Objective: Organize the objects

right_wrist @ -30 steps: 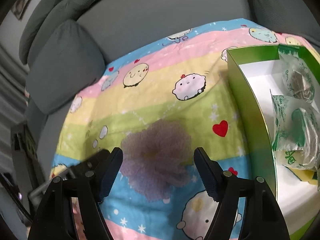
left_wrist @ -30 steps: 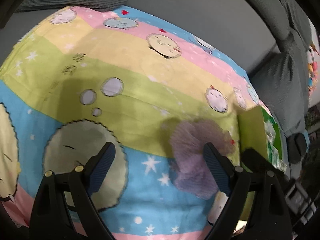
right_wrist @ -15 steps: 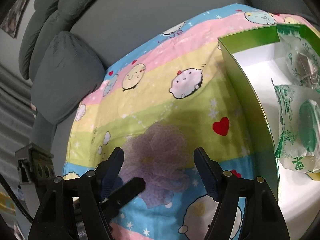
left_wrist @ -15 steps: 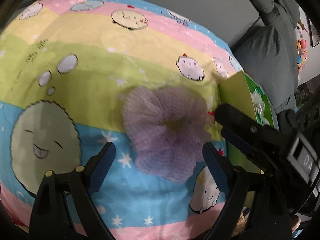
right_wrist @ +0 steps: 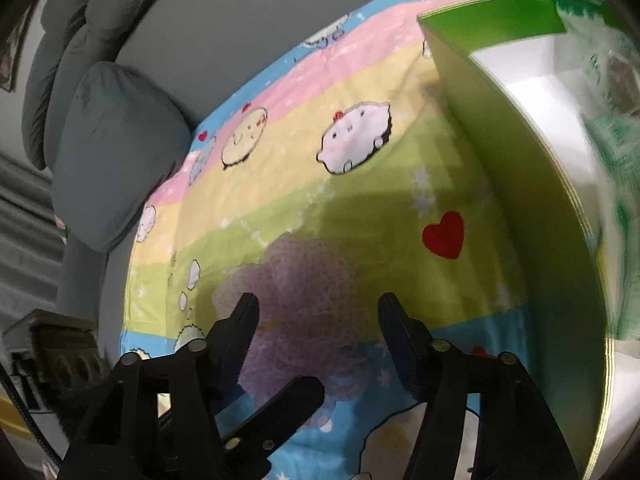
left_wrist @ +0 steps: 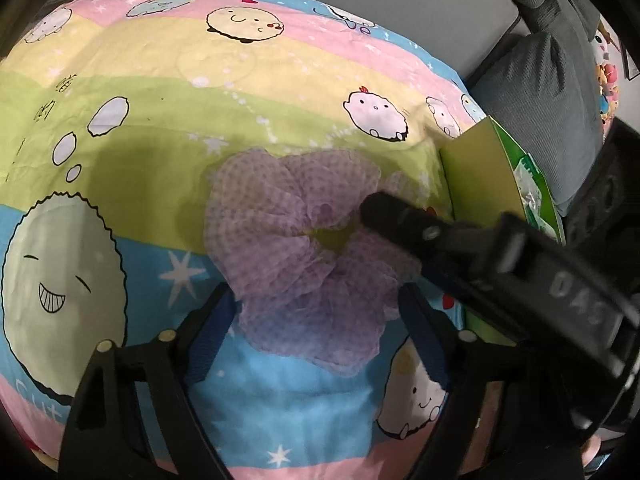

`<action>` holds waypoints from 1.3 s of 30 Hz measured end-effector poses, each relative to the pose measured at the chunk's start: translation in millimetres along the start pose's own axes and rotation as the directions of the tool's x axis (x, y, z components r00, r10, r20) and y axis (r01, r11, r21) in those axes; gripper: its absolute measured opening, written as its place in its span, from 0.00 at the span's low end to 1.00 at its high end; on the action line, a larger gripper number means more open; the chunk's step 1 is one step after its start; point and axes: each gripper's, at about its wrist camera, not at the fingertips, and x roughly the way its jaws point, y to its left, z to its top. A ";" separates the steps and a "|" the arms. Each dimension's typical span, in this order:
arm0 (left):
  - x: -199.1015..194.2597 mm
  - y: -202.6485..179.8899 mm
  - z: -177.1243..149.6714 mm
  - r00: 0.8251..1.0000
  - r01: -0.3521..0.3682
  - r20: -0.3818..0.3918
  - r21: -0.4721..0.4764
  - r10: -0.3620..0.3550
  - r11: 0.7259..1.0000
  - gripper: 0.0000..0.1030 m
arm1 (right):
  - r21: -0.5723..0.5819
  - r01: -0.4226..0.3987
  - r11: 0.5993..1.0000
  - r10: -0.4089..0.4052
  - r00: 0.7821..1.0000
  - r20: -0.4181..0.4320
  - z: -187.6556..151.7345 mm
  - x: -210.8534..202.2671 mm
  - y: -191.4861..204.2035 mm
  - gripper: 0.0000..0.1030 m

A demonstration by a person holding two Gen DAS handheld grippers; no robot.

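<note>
A purple mesh scrunchie (left_wrist: 296, 248) lies flat on the cartoon-print blanket (left_wrist: 160, 104). My left gripper (left_wrist: 316, 320) straddles its near edge, jaws closing, and the pads stand apart from most of the mesh. One finger of the right gripper (left_wrist: 400, 216) reaches in from the right over the scrunchie's middle. In the right wrist view the scrunchie (right_wrist: 304, 280) sits between the fingers of my right gripper (right_wrist: 320, 332), whose jaws are closing too, with a gap left on the right side. A left gripper finger (right_wrist: 280, 408) crosses low in front.
A green cardboard box (right_wrist: 500, 140) with a white inside stands right of the scrunchie and holds green-printed plastic packets (right_wrist: 612, 128). In the left wrist view its wall (left_wrist: 476, 176) is close by. Grey sofa cushions (right_wrist: 116, 152) border the blanket at the back.
Both grippers have sunk toward the scrunchie and their jaws have narrowed. The right gripper's finger has come in over the scrunchie in the left wrist view.
</note>
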 end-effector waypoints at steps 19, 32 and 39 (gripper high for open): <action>-13.6 -25.3 -9.5 0.996 -0.005 0.088 0.149 -0.008 0.989 0.34 | -0.042 -0.116 0.992 0.113 0.991 -0.067 -9.7 5.8 10.1 0.37; -69.6 -68.3 -27.6 0.953 -0.012 0.291 0.302 -0.080 0.953 0.34 | -0.125 -0.169 0.978 0.179 0.981 0.079 -15.9 -64.3 28.8 0.37; -93.6 -97.5 -38.6 0.925 -0.011 0.354 0.379 -0.134 0.926 0.34 | -0.160 -0.173 0.972 0.200 0.965 0.172 -20.4 -108.5 29.6 0.37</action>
